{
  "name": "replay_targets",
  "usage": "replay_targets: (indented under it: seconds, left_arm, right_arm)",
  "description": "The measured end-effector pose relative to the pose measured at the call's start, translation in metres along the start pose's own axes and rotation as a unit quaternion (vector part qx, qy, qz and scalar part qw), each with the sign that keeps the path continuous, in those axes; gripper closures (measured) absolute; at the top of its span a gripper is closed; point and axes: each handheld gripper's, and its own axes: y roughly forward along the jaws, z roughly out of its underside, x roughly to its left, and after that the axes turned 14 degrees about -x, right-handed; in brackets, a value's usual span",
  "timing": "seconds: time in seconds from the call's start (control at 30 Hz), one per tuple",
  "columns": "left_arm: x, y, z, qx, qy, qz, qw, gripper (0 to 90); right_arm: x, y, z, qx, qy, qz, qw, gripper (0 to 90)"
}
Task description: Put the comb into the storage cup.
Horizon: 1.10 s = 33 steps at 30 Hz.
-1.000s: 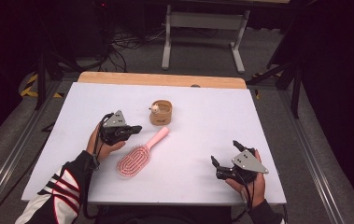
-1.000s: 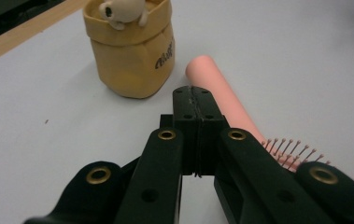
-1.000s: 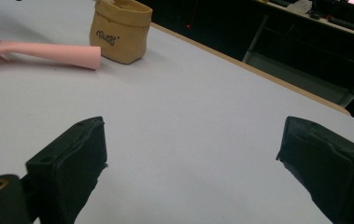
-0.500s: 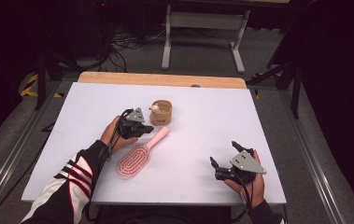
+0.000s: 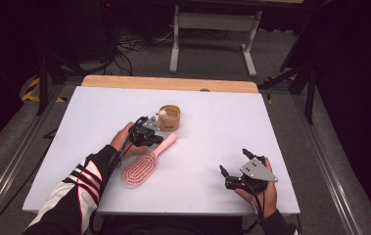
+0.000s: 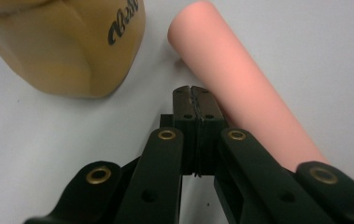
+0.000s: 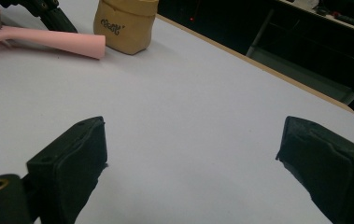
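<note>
The left gripper (image 5: pixel 150 133), jaws pressed together on nothing, sits just beside the pink hairbrush (image 5: pixel 147 160) handle, near the tan cup (image 5: pixel 170 117) (printed lettering on its side). The right gripper (image 5: pixel 235 169) rests well apart on the white table (image 5: pixel 222 127), jaws spread wide.

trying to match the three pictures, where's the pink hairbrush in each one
High view: pink hairbrush left of centre, handle toward the tan pouch.
Left gripper view: handle right of the shut jaws.
Right gripper view: top left.
Shared landmark: the tan pouch beside the handle's tip.
</note>
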Motion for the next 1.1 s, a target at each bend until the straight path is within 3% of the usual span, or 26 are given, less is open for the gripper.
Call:
replay_targets:
  seconds: [0.37,0.53,0.67,0.9,1.1]
  left_arm:
    - [-0.004,0.015,-0.020,0.036,0.033,0.017,0.9986,90.0]
    - [-0.019,0.026,-0.036,0.062,0.068,0.039,0.9951,90.0]
    - [-0.029,0.033,-0.046,0.080,0.084,0.062,0.9914,90.0]
    - [-0.045,0.037,-0.056,0.089,0.113,0.087,0.9857,90.0]
    - [-0.056,0.037,-0.062,0.084,0.130,0.095,0.9834,90.0]
  right_arm:
    - [-0.001,0.000,0.000,0.001,-0.001,0.000,1.0000,8.5]
    - [0.000,0.000,0.000,0.004,-0.004,-0.003,1.0000,8.5]
    - [-0.001,0.000,0.000,0.003,-0.003,-0.001,1.0000,8.5]
    - [-0.002,-0.001,0.000,0.002,-0.003,0.002,1.0000,8.5]
    - [-0.001,0.000,0.000,0.004,-0.005,0.001,1.0000,8.5]
